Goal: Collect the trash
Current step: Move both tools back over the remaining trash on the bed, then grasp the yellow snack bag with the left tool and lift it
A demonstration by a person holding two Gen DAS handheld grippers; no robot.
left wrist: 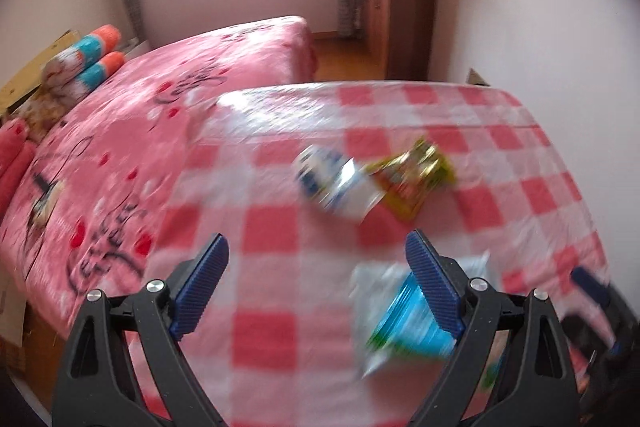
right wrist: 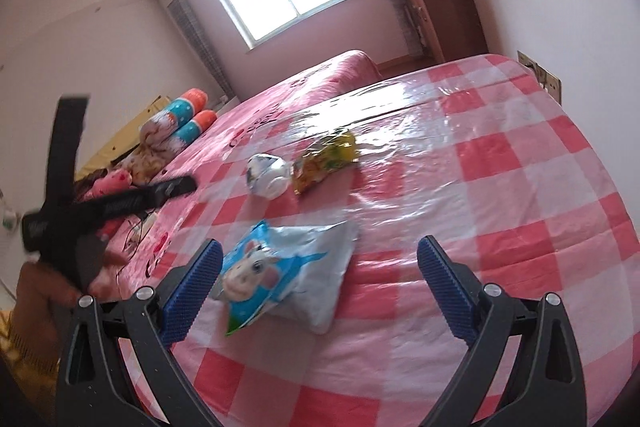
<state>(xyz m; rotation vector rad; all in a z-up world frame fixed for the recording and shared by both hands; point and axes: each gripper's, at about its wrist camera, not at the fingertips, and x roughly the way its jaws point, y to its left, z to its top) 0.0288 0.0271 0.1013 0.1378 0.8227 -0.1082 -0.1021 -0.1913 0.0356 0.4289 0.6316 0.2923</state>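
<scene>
Three pieces of trash lie on the red-and-white checked table [right wrist: 500, 211]. A blue and silver snack bag [right wrist: 280, 275] with a cartoon cow is nearest. Farther back are a crumpled white and silver wrapper [right wrist: 266, 175] and a yellow-green packet [right wrist: 326, 161]. My right gripper [right wrist: 320, 243] is open just above the blue bag's near end, not touching it. My left gripper [left wrist: 316, 239] is open over bare cloth, with the blue bag [left wrist: 404, 319] under its right finger and blurred. Beyond it lie the white wrapper [left wrist: 332, 179] and the yellow packet [left wrist: 412, 175].
A bed [left wrist: 140, 115] with a pink cover runs along the table's left side, with bolster pillows [left wrist: 88, 55] at its head. A wooden cabinet [left wrist: 400, 11] with folded blankets on top stands by the far wall. A hand [right wrist: 60, 291] holds the left gripper at the left edge.
</scene>
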